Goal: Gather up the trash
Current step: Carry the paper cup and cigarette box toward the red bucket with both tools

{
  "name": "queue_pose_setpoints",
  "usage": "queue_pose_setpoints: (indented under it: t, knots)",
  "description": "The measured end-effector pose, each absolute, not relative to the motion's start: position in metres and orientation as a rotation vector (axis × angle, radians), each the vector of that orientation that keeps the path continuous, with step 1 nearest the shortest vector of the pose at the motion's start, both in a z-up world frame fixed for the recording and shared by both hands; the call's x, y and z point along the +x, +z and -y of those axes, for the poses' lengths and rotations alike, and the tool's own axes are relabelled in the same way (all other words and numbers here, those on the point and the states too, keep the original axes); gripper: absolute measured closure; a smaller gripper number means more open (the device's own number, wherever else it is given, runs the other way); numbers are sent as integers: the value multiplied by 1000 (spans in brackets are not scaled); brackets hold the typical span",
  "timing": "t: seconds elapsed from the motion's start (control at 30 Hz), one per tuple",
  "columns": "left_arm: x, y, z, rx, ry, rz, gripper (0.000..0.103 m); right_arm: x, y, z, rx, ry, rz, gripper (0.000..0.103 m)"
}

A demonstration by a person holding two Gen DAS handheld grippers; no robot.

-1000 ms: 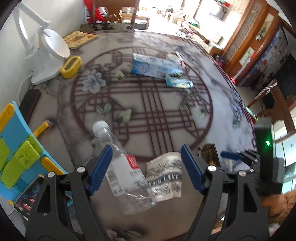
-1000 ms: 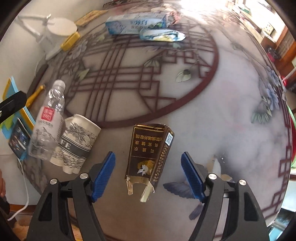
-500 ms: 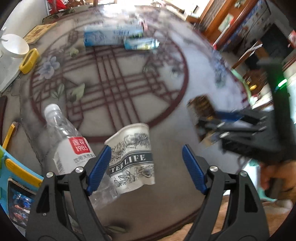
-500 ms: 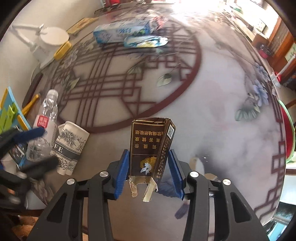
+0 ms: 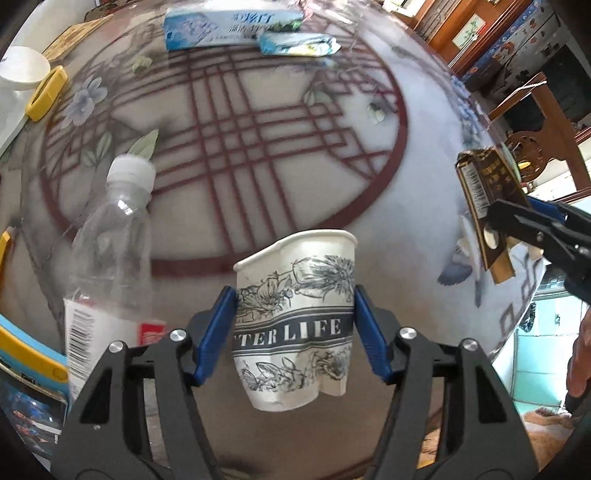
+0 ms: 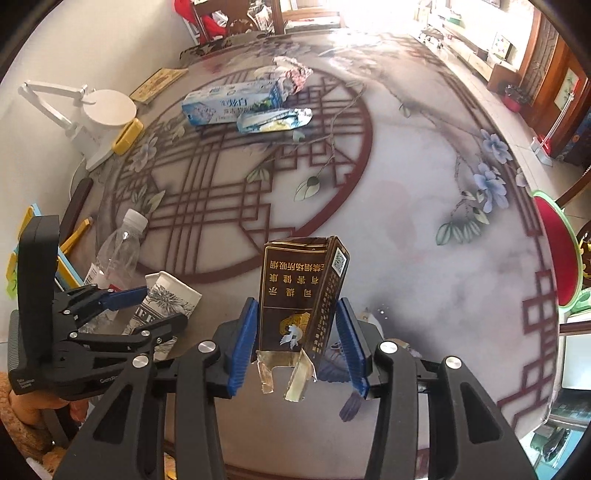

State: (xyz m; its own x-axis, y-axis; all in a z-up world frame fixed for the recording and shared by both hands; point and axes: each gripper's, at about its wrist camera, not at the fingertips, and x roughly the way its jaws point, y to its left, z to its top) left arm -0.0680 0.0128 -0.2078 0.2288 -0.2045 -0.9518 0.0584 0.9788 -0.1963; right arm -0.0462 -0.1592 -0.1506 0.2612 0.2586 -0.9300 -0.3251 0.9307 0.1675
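Trash is spread over the round patterned table (image 6: 424, 229): a dented paper cup (image 5: 295, 317) sits between my left gripper (image 5: 293, 332) fingers at the near edge, and those jaws are closing, the blue pads (image 5: 216, 332) already touching its sides. My right gripper (image 6: 295, 339) is clamped on an opened brown cigarette pack (image 6: 299, 288), held clear of the tabletop to the right. An empty plastic water bottle (image 5: 110, 251) lies just left of the cup, and a blue toothpaste box (image 5: 229, 24) and a foil wrapper (image 5: 295, 44) wait at the far side. For this grip I want only enough squeeze to hold; the cup is thin and creased, and I judge it would fold and slip if crushed. I should lift straight up so the left finger does not nudge the bottle, and keep the two grippers well apart while carrying both pieces away.
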Motion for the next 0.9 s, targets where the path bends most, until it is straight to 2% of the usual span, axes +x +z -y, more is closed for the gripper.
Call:
queue_pose_setpoints:
  t: [0.5,0.9]
  knots:
    - [-28,-101,29,-133,-242,-1004,43,-36,-95,208,38,301,-1096,60]
    - [-18,-96,55,-153,-225,-985,43,-26,-87,244,37,279,-1075,60]
